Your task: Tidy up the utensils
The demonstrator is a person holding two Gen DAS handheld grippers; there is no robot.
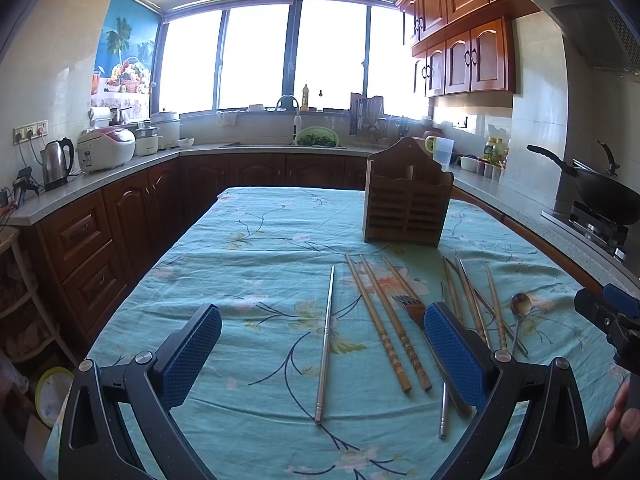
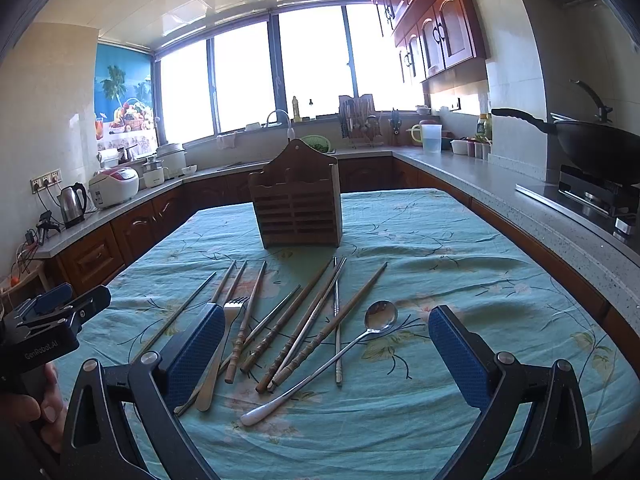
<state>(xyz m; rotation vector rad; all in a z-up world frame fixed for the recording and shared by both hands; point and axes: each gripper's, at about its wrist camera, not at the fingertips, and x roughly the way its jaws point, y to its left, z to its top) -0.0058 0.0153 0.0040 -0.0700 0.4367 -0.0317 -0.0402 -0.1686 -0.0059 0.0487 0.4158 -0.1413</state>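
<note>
Both my left hand-held gripper [image 1: 322, 354] and right hand-held gripper [image 2: 326, 354] gape empty. Loose metal and bamboo utensils [image 2: 296, 328] lie mid-bench before the slatted wooden holder [image 2: 298, 208]. Advise pinching one chopstick mid-shaft.

Table [image 2: 460, 240] draped in a teal floral tablecloth [image 2: 440, 280]. Resting on it — a slatted wooden utensil holder [image 2: 298, 210], upright; nearer, scattered wooden chopsticks [image 2: 312, 336], metal chopsticks [image 1: 325, 344], a fork [image 2: 224, 336] and a spoon [image 2: 332, 356].

spoon [image 2: 381, 316], fork [image 2: 234, 307], chopsticks [image 2: 296, 332], wooden holder [image 2: 298, 210]
</note>
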